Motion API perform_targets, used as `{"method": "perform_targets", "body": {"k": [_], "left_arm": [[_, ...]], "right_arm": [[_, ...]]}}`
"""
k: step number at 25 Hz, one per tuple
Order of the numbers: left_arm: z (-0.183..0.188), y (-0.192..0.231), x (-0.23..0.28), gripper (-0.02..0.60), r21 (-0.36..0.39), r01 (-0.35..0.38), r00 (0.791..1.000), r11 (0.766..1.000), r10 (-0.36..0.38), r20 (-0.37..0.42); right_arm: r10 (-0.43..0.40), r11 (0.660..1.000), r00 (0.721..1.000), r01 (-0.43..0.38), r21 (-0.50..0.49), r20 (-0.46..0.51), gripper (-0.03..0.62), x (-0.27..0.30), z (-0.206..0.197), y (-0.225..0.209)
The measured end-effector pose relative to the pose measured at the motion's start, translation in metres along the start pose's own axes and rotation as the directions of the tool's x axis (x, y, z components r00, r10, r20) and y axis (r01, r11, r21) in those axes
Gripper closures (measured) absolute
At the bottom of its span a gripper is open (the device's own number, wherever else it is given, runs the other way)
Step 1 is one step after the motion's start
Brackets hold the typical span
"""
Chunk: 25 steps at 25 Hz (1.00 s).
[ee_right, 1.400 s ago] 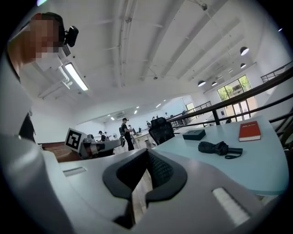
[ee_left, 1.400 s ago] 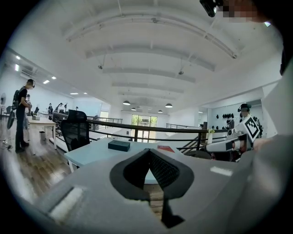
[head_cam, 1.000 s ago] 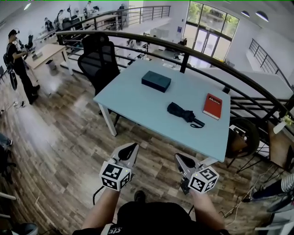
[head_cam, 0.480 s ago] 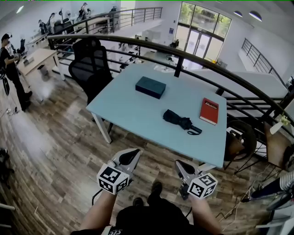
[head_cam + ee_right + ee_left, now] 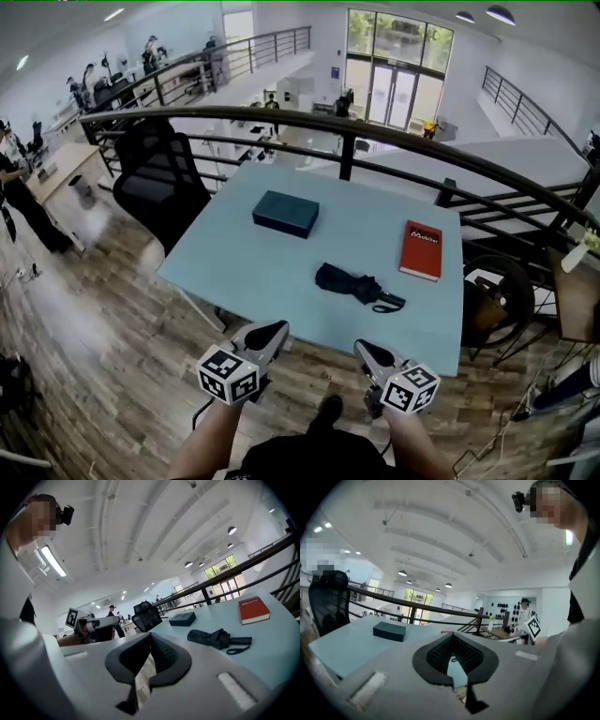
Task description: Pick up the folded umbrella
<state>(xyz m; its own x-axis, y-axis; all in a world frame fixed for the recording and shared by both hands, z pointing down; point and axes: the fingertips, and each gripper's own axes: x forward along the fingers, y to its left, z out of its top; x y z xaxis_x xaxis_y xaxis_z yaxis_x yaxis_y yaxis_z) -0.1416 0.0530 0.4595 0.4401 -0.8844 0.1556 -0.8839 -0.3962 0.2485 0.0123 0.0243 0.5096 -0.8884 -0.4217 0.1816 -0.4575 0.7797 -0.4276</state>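
The folded black umbrella lies on the light-blue table, right of the middle, its strap end pointing right. Both grippers hover over the wooden floor short of the table's near edge. My left gripper is shut with nothing in it, well to the left of the umbrella. My right gripper is shut and empty too, almost straight in front of the umbrella. In the right gripper view the umbrella shows beyond the closed jaws. The left gripper view has the closed jaws covering it.
A dark box sits at the table's far left and a red book at its right. A black office chair stands left of the table. A curved black railing runs behind it. A person stands far left.
The table has come nearer in the head view. Both grippers have moved forward toward its near edge, still shut. The umbrella, box and book lie as before.
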Motion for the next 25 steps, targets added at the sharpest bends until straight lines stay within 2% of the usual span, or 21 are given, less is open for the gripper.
{"method": "perform_targets", "body": {"k": [2,5,9,18,23,25], "left_arm": [[0.002,0.007,0.029,0.574,-0.020,0.010,1.000,1.000,-0.010,-0.013],[0.002,0.022,0.066,0.574,0.019,-0.046,0.997,0.999,0.047,-0.061],[0.009,0.031,0.105,0.574,0.042,-0.088,0.993,0.995,0.091,-0.071],[0.007,0.018,0.163,0.574,0.071,-0.010,0.992,0.997,0.019,-0.124],[0.006,0.026,0.185,0.574,0.146,0.003,0.988,0.989,0.020,-0.153],[0.008,0.034,0.192,0.575,0.156,0.009,0.988,0.988,0.015,-0.151]], "right_arm": [[0.003,1.000,1.000,-0.003,-0.002,-0.004,0.592,0.010,0.011,-0.023],[0.010,1.000,1.000,-0.010,0.001,0.002,0.592,0.021,0.029,-0.050],[0.019,1.000,1.000,-0.019,-0.016,-0.011,0.592,0.024,0.044,-0.076],[-0.057,0.998,0.998,0.057,0.013,0.007,0.592,0.008,0.062,-0.129],[-0.083,0.996,0.997,0.083,0.019,0.011,0.592,0.016,0.065,-0.142],[-0.087,0.996,0.996,0.087,0.017,0.010,0.592,0.026,0.069,-0.142]]}}
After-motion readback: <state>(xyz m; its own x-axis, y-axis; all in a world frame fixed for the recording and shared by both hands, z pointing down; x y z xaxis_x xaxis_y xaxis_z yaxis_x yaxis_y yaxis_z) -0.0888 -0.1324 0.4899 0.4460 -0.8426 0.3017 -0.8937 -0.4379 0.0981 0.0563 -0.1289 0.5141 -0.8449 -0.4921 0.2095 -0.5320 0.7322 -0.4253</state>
